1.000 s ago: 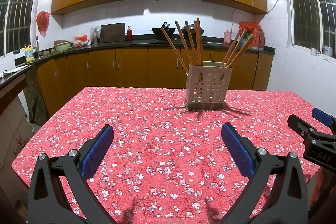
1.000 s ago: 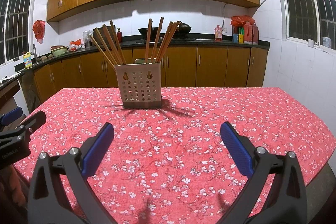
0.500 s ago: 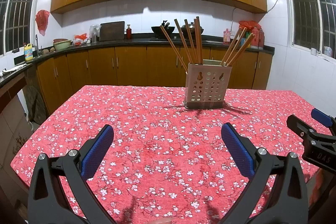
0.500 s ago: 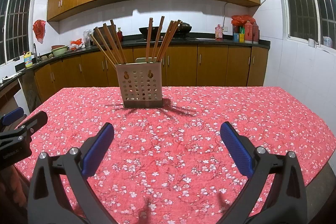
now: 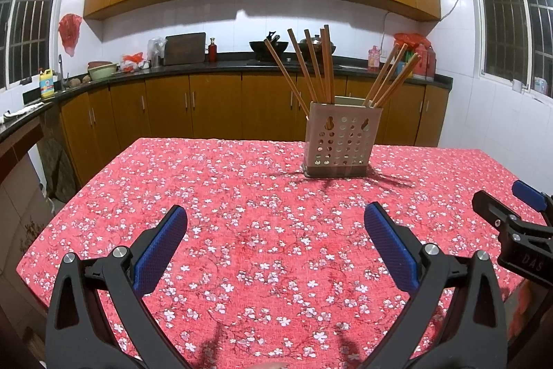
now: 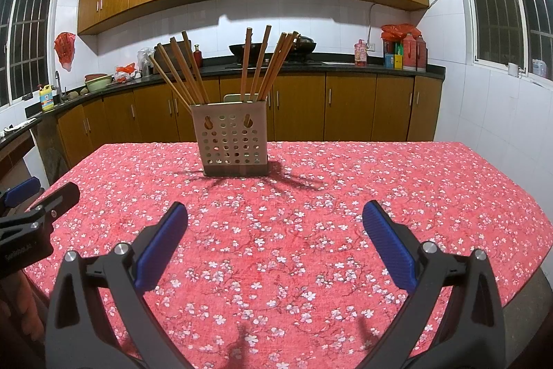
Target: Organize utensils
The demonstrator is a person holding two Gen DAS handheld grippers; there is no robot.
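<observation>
Wooden chopsticks [image 6: 193, 75] stand splayed in the holder [image 6: 232, 140] ahead of both wide-open, empty hand-held grippers [image 6: 274, 220] [image 5: 275, 223]; approach level and pinch one stick high.

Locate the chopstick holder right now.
The chopstick holder stands upright on the far half of the red floral table, right of centre in the left wrist view and left of centre in the right wrist view, beyond both open grippers.

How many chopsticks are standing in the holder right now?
9, roughly: five chopsticks fan out at the perforated holder's left end and four lean at its right end. Overlaps may hide more.
</observation>
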